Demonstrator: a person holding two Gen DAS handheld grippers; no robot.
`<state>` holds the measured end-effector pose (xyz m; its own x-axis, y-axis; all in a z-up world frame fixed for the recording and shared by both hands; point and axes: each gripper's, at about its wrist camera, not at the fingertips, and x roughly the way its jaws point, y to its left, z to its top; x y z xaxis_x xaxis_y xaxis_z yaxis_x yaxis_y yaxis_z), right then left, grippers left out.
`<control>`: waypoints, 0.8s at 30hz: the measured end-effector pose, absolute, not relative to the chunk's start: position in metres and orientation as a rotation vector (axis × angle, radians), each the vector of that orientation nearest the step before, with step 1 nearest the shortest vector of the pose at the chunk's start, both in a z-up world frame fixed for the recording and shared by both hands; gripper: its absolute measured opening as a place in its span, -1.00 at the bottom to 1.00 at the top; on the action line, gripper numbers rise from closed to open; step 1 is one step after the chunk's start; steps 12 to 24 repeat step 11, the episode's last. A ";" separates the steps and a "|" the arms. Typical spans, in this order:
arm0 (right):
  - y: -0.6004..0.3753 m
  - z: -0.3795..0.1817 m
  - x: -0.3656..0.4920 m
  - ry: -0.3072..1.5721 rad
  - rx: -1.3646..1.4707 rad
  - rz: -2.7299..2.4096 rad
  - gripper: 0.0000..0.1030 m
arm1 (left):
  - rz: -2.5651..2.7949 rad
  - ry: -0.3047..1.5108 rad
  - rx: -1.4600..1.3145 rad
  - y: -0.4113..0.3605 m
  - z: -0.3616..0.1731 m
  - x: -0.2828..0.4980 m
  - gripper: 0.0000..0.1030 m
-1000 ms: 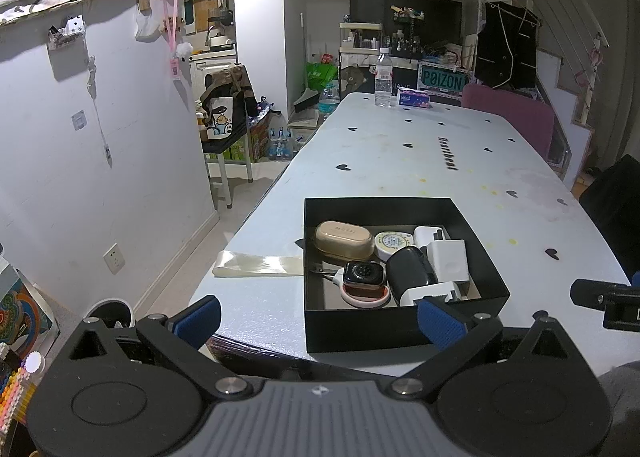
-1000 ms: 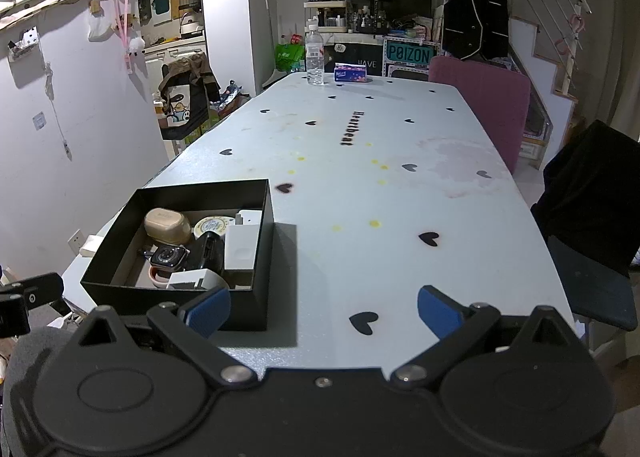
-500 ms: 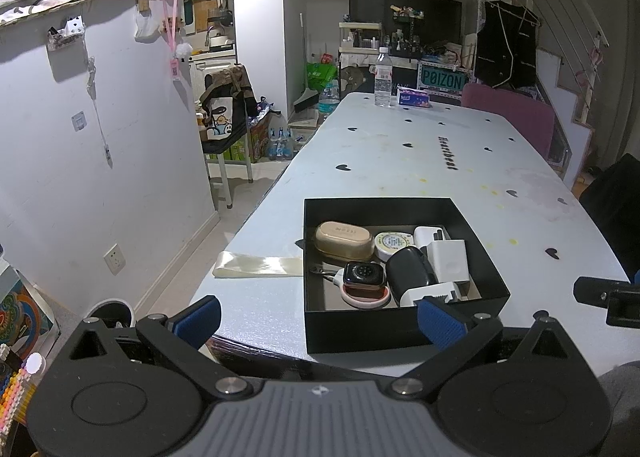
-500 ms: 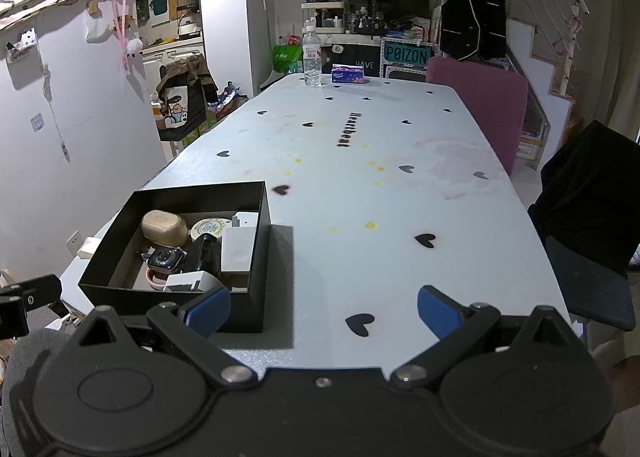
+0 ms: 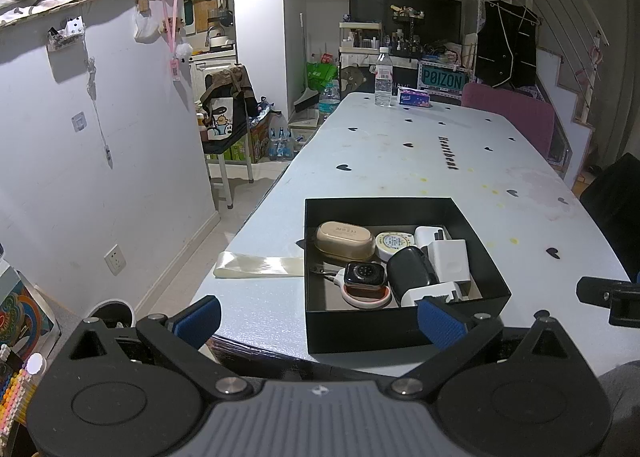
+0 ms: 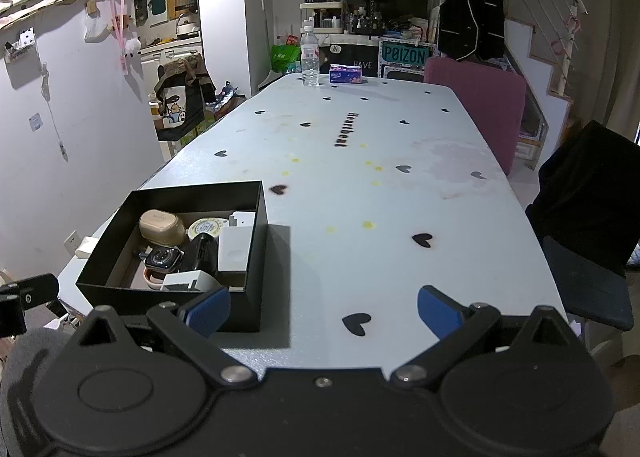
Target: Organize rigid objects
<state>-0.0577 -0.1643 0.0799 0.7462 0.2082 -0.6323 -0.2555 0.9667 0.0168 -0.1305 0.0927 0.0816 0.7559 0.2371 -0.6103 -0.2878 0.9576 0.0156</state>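
From the left wrist, the left gripper [image 5: 318,315] hangs low at the near edge of the counter [image 5: 400,161], its blue fingers [image 5: 200,315] spread wide with nothing between them. Straight ahead sits the black box [image 5: 400,331], shallow and open-topped, packed with small hard things: a tan case [image 5: 345,241], a round tin [image 5: 394,243], a smartwatch [image 5: 365,275] lying on a pinkish ring, a dark pouch-like case [image 5: 410,271] and a white charger block [image 5: 450,261]. A strip of clear film [image 5: 258,265] lies just left of the box.

From the right wrist, the right gripper [image 6: 323,311] is likewise wide open and empty — the box lies off to its left, bare counter ahead of it.

All of these look light and stiff, so a modest pinch should do. The tan case is smooth and rounded and may slip; I'd take it across its short width. The watch looks the most delicate — better held by its body edges than its face. The charger offers flat, square sides.
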 end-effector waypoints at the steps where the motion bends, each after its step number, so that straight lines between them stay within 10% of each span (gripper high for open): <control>1: -0.165 0.080 -0.058 0.683 -0.072 0.253 0.96 | 0.286 0.653 -0.080 0.092 0.082 -0.130 1.00; 24: -0.163 0.080 -0.059 0.684 -0.074 0.249 0.96 | 0.290 0.659 -0.081 0.098 0.078 -0.132 1.00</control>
